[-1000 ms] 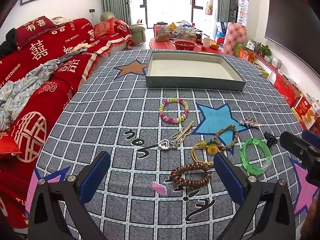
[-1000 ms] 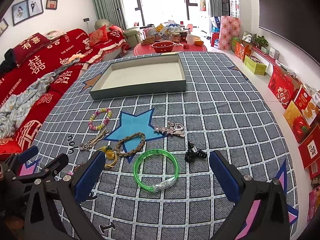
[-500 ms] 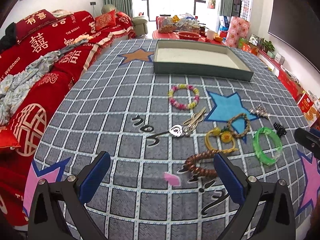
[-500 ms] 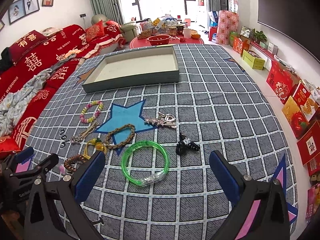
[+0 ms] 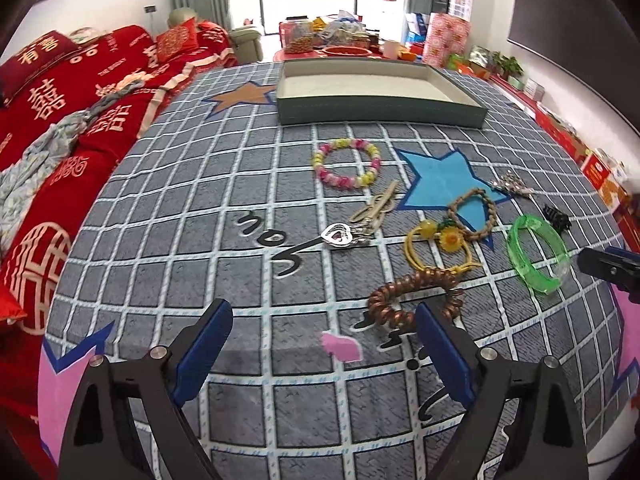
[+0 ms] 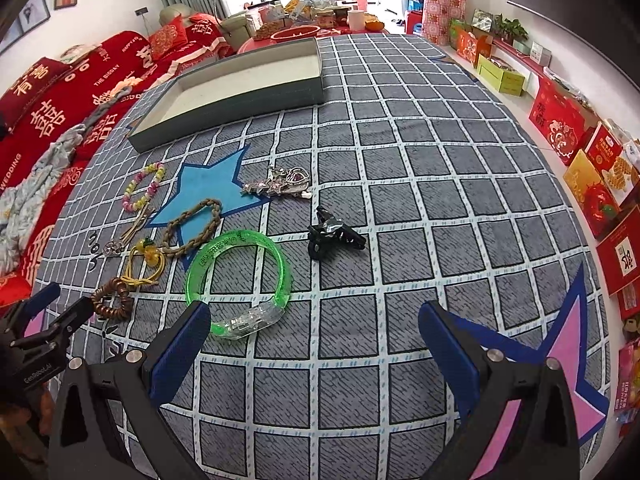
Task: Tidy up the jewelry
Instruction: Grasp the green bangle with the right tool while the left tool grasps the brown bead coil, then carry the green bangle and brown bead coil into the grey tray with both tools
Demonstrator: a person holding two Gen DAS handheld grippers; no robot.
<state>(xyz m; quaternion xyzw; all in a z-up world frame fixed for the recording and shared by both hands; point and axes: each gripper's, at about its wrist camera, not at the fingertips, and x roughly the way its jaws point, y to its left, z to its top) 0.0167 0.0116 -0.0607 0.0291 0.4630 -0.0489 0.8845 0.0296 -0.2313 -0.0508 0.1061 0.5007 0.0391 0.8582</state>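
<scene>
Several pieces of jewelry lie on a grey checked tablecloth. A brown coil bracelet sits just ahead of my open left gripper, toward its right finger. A green bangle lies just ahead of my open right gripper, near its left finger. A black hair clip, a silver brooch, a braided bracelet, a yellow cord with a flower, a heart pendant and a pink-and-yellow bead bracelet lie farther out. A grey shallow box stands empty at the back.
A red sofa with a grey blanket runs along the left of the table. Red gift boxes line the floor on the right. A cluttered round red table stands behind the box. The table's near edge lies under both grippers.
Both grippers have dropped lower and moved in toward the jewelry. The coil bracelet now sits close to the left gripper's right finger, the green bangle close to the right gripper's left finger.
</scene>
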